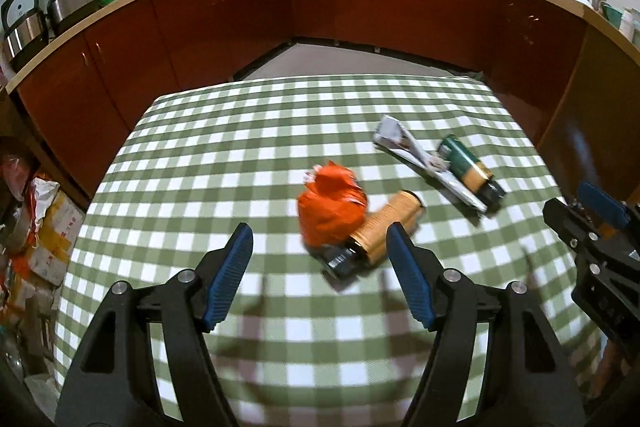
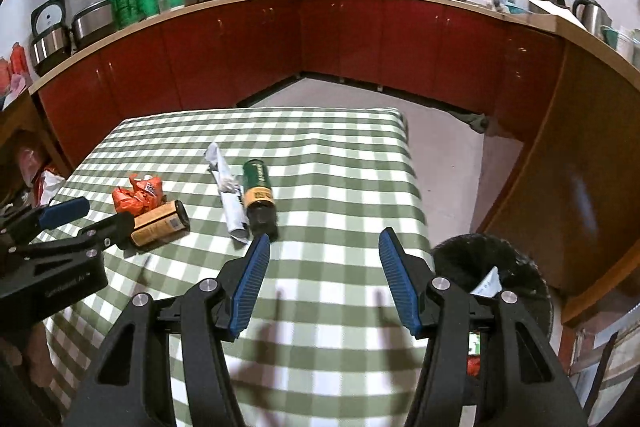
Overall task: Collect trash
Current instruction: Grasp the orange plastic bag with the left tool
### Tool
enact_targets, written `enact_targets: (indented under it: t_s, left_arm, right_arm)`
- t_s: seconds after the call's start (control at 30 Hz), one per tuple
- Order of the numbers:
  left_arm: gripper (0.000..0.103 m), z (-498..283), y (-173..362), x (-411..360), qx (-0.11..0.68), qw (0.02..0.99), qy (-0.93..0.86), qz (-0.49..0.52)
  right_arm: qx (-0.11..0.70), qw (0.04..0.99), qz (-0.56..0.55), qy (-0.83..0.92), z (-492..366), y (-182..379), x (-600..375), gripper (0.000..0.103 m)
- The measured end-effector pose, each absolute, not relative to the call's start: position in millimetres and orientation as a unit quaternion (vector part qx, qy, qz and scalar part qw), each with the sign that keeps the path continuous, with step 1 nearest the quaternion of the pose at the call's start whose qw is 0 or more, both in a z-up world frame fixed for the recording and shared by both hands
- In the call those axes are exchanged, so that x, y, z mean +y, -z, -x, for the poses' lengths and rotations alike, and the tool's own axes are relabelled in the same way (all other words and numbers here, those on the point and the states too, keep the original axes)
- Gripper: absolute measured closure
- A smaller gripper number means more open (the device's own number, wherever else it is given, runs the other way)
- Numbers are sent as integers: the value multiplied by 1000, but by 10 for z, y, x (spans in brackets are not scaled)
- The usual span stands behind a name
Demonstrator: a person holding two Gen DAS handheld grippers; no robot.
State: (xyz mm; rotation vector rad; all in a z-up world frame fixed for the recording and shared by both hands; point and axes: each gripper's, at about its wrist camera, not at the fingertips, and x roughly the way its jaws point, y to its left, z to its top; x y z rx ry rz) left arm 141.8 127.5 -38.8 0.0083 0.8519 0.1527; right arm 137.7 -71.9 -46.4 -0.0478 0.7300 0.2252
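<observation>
Both grippers spread wide over the checked table (image 1: 240,155) — holding nothing.

Left gripper (image 1: 320,247) is hovering by the orange wrapper (image 1: 330,207) and tan can (image 1: 384,227); paper (image 2: 230,195) and green can (image 2: 258,187) are lying mid-table; right gripper (image 2: 324,255) is hanging empty, bin (image 2: 516,267) beside it.

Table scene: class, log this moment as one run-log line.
left gripper: open, empty | right gripper: open, empty | table: orange wrapper, tan can, green can, paper | bin: beside table
</observation>
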Motion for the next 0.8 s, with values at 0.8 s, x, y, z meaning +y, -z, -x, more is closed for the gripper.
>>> enact_targets:
  t_s: [0.8]
  left_arm:
    - [63,-1759,513,1491,434,901,-9,3]
  right_arm:
    - [375,917,32,-132,-1684,512,-340,47]
